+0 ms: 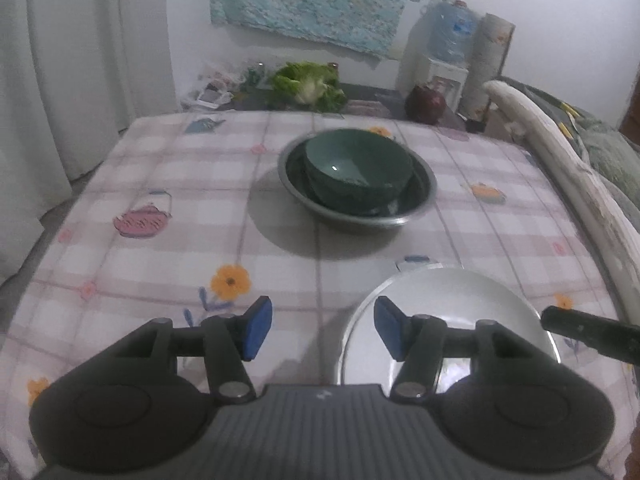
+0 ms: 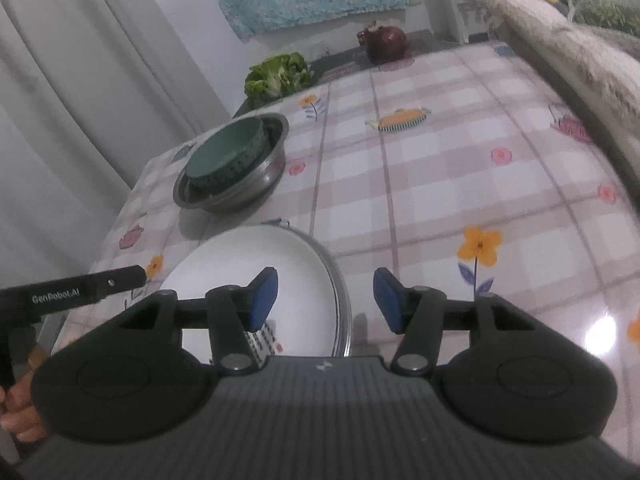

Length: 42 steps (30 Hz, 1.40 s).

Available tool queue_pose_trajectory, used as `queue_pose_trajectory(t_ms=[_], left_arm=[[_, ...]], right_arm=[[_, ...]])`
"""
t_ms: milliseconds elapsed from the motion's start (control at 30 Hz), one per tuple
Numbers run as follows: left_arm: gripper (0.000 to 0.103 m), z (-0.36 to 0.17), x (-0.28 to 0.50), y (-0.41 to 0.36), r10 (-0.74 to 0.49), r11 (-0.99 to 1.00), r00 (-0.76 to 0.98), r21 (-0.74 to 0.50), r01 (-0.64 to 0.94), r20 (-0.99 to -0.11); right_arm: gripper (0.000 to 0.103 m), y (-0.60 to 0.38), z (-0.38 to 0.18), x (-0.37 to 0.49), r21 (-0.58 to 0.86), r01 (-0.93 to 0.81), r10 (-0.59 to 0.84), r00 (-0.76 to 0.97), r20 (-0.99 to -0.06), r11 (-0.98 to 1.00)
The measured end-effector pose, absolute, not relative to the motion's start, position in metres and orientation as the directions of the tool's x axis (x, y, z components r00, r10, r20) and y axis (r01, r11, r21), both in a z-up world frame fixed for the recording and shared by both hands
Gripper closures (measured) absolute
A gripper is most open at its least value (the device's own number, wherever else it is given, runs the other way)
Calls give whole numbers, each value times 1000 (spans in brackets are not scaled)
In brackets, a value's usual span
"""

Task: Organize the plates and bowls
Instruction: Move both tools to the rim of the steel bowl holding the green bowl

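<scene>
Left tool (image 1: 318,330): fingers apart, holding nothing, low over the checked tabletop (image 1: 160,200). Right tool (image 2: 326,300): fingers apart, straddling the rim of the white plate (image 2: 260,272) without gripping it. Green bowl (image 1: 358,170) sits inside the metal basin (image 1: 360,218), mid-tabletop, well apart from the plate.

Bare checked worktop (image 1: 168,184) lies open left and right of the green bowl (image 1: 358,168) nested in the metal basin (image 1: 424,196) at centre. Nearer, the white plate (image 1: 448,304) blocks the right; a padded rail (image 1: 560,152) walls that edge.
</scene>
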<state>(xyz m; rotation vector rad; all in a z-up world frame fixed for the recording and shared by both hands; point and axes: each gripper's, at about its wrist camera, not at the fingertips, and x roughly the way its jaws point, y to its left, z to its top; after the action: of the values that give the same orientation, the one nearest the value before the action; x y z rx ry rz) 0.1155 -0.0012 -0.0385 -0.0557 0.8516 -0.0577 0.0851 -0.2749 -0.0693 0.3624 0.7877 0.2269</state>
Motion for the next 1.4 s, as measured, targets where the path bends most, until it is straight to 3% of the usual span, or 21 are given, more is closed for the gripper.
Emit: queue_pose_trajectory(t_ms=[467,600,733,1000,1133,1400], left_arm=[[44,-26,148,12,-40,998,664,-63,-11,-747],[38,-28,161,15,-40,998,663,-63,-11,-748],[30,-31,175,21,-81,994,674,-106,4,-734],[28,-42,216,38,-155,979,694,-206,10,-703],[33,-52,232,39,-134,985,695,-172,15,-706],[53,-72,254,43,-134,986,666,-166,15,-734]], right_arm=[[48,-256,-41,130,349,-159,360,673,-646,924],[47,-253,-37,148,353,-178,377,664,-646,918],[47,-252,-36,170,371,-182,395,647,-652,911],[47,-244,-38,226,369,-176,393,621,-678,913],[47,-237,-43,252,381,-182,408,612,-677,906],[51,-230,-61,294,422,-181,443,579,-685,889]])
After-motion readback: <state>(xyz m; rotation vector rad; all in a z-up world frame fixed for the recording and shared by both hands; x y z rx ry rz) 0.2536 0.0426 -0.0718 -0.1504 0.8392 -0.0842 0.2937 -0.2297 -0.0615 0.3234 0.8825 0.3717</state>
